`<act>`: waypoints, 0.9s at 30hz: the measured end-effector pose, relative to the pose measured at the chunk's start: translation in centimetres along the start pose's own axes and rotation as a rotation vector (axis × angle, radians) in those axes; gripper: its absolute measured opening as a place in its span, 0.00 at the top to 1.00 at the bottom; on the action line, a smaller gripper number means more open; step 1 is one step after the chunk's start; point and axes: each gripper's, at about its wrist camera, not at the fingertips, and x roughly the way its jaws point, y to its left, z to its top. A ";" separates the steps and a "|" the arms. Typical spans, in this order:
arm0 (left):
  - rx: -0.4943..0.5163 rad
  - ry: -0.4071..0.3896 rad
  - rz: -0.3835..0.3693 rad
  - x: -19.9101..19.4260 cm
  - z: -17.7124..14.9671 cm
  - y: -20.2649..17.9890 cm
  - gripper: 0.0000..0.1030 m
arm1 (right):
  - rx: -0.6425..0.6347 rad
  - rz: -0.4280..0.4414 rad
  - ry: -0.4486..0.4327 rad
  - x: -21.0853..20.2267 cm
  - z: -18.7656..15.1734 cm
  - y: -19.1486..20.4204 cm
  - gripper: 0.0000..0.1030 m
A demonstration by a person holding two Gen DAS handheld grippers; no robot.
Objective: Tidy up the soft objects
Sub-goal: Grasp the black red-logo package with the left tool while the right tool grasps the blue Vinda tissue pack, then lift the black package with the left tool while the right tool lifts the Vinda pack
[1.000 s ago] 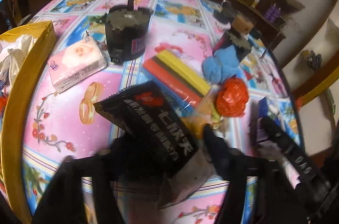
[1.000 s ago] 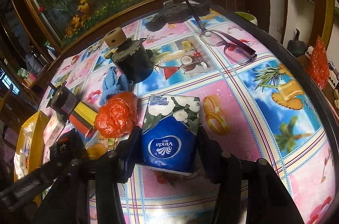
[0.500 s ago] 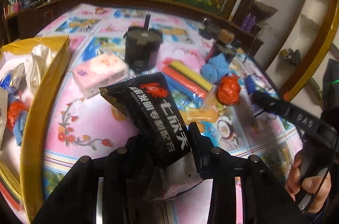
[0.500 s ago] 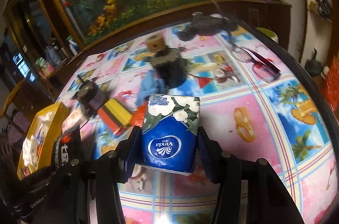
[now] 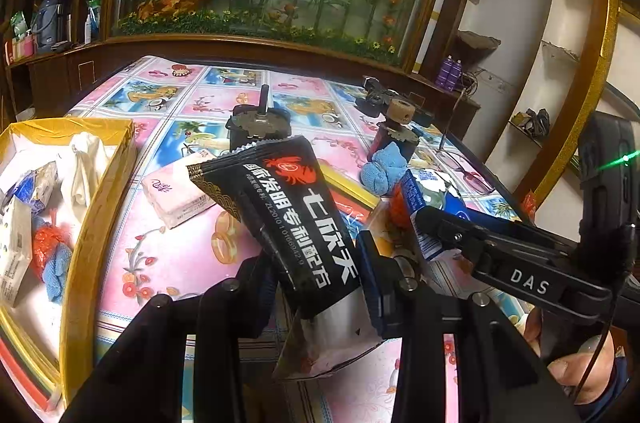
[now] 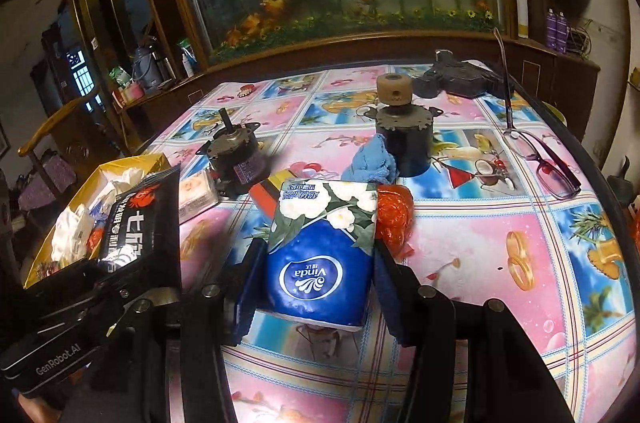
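Observation:
My left gripper [image 5: 316, 263] is shut on a black pouch [image 5: 288, 191] printed with a red crab and white characters, held clear of the table. My right gripper [image 6: 318, 263] is shut on a blue flowered Vinda tissue pack [image 6: 320, 235], also lifted. Each gripper shows in the other's view: the right gripper [image 5: 424, 223] beside the pouch, the left gripper [image 6: 120, 287] at the lower left. A yellow box [image 5: 100, 207] at the left holds a white cloth [image 5: 84, 159] and a red mesh ball [image 5: 46, 247]. On the table lie a pink tissue pack [image 5: 176, 195], a blue cloth [image 5: 384, 163] and an orange bag [image 6: 394, 219].
Two dark motors [image 5: 258, 127] [image 6: 404, 139] stand mid-table, with a striped yellow-red pack [image 5: 348, 195] between them. Glasses [image 6: 544, 159] and a black tool [image 6: 460, 79] lie far right. A hand [image 5: 572, 355] grips the right handle. A wooden cabinet borders the far side.
Both grippers have risen and tilted up with their packs. The left jaws have tightened on the pouch. The right gripper has come into the left wrist view, close alongside.

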 end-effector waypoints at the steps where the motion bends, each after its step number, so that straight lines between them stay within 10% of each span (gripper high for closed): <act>1: 0.001 0.002 0.002 0.0 0.0 0.0 0.65 | 0.002 -0.003 -0.002 0.1 0.1 -0.1 0.46; 27: 0.008 -0.011 0.009 -0.5 0.0 0.1 0.65 | 0.045 -0.001 0.042 1.2 0.0 -0.9 0.46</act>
